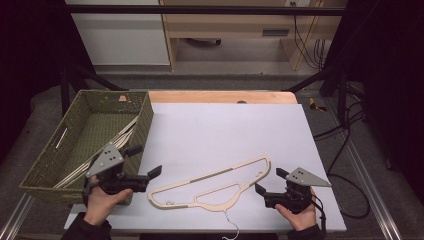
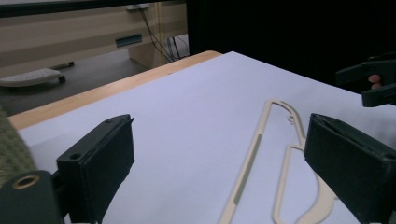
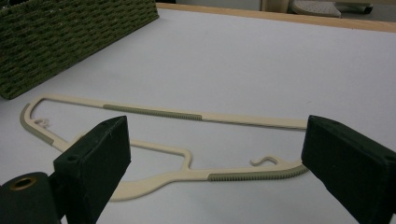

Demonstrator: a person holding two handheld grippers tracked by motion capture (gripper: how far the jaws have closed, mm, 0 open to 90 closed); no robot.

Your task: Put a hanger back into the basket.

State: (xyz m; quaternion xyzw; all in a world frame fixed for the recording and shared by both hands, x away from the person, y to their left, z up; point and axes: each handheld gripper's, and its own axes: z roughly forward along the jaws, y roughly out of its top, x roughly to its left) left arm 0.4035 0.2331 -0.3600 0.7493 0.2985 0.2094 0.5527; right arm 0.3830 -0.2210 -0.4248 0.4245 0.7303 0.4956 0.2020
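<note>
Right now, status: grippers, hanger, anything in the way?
Left gripper open, empty, beside the wicker basket. Right gripper open, empty. Cream hanger flat on the white board between them. Path unobstructed.

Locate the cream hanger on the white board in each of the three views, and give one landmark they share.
High view: the hanger lies flat low on the board, between the two grippers, with its wire hook at the near edge.
Left gripper view: lower right, running toward the far corner beside the right-hand jaw.
Right gripper view: across the middle, between the jaws.
Shared landmark: the green woven basket.
</note>
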